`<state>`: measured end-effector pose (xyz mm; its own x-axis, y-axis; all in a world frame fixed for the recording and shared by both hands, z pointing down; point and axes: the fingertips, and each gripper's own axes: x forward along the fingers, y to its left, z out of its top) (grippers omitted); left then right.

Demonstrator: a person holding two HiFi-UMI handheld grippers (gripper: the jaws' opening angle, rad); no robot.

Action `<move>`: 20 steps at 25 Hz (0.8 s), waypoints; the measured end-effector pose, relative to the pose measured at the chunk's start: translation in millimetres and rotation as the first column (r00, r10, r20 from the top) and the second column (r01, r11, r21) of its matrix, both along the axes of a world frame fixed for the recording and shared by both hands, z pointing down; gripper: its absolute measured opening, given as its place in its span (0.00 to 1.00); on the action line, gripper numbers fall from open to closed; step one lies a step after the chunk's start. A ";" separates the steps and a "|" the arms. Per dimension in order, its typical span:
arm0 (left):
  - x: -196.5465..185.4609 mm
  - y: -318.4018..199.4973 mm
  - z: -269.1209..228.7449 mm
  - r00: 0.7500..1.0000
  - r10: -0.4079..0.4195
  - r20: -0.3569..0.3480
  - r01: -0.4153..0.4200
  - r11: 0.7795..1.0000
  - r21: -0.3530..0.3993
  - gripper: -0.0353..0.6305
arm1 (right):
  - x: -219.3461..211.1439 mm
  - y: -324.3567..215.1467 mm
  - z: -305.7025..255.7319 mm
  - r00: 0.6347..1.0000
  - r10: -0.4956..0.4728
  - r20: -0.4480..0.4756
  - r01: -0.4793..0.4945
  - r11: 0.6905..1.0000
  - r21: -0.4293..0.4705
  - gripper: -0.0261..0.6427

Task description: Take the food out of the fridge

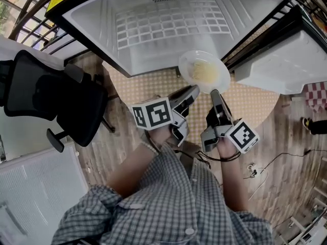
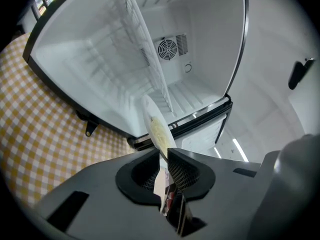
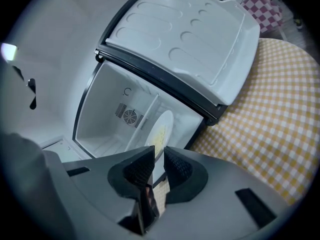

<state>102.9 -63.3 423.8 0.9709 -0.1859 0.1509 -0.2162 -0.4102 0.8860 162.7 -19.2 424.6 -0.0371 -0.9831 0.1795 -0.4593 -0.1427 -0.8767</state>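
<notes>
I see my left gripper point(image 1: 191, 92) and right gripper point(image 1: 214, 94) both at the near rim of the plate point(image 1: 188, 61) of pale yellow food point(image 1: 205, 74), just before the open fridge point(image 1: 102, 19), above the checked tablecloth point(image 1: 145, 88).

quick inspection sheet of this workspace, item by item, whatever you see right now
surface: round table in a yellow checked cloth, small white fridge standing open on it, wire shelf bare
job's things: round white plate of pale yellow food, out in front of the fridge opening
clutter: nothing seen
grippers: left gripper and right gripper both clamped on the plate's near rim
cables: thin wires on the wooden floor
surroundings: black office chair; fridge door swung open
</notes>
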 end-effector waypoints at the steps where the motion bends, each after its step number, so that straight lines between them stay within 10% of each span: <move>1: 1.2 2.1 4.9 1.000 0.008 0.008 -0.008 1.000 -0.008 0.13 | 1.1 2.5 4.6 1.000 0.004 0.001 -0.004 1.000 -0.011 0.11; 20: 16.1 31.7 115.4 0.978 0.093 0.189 -0.053 0.977 -0.207 0.15 | 13.7 34.5 111.5 0.995 0.051 0.088 -0.029 0.971 -0.239 0.11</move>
<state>119.0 -31.5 539.1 0.9283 -0.0619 0.3667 -0.3701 -0.2502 0.8947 176.5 15.4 536.1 -0.0259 -0.9140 0.4049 -0.3676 -0.3680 -0.8541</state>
